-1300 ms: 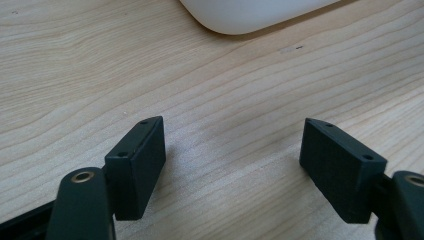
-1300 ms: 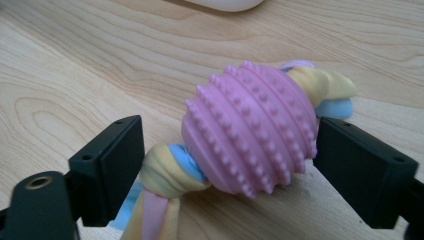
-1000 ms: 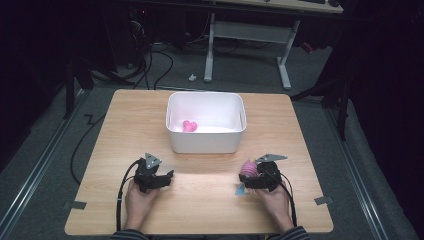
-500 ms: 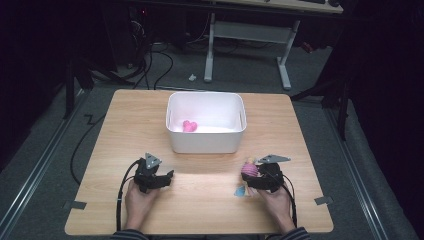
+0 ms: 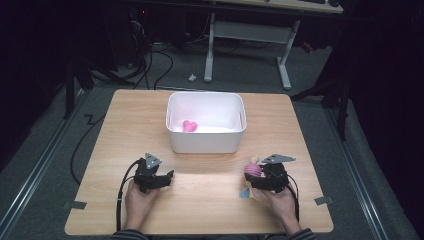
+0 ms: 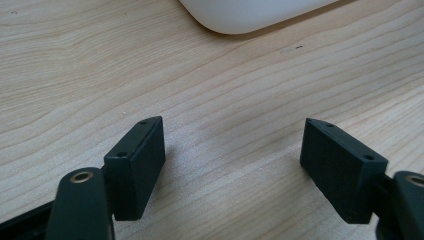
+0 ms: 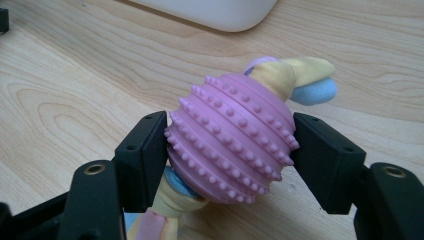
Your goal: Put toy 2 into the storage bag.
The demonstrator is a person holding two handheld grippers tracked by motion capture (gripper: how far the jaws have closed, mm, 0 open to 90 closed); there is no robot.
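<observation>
Pink studded ball (image 7: 232,137) with cloth tails sits clamped between the jaws of the right hand-held gripper (image 7: 230,145), low over the bench (image 5: 210,200) near the white bin (image 5: 206,145). Left hand-held gripper (image 6: 232,165) stands wide, holding nothing.

White bin (image 7: 210,12) cut off at top edge, pink toy's (image 7: 232,137) fabric tail (image 7: 155,220) behind tongs

- Bare wooden table (image 5: 210,192) between left gripper (image 5: 159,177) and right gripper (image 5: 250,181); open passage there.
- White bin (image 5: 206,127) ahead at table centre, blocking straight forward reach; pink heart (image 5: 189,126) lying inside.
- Open tabletop either side of bin.
- Left jaws spread over bare wood.
</observation>
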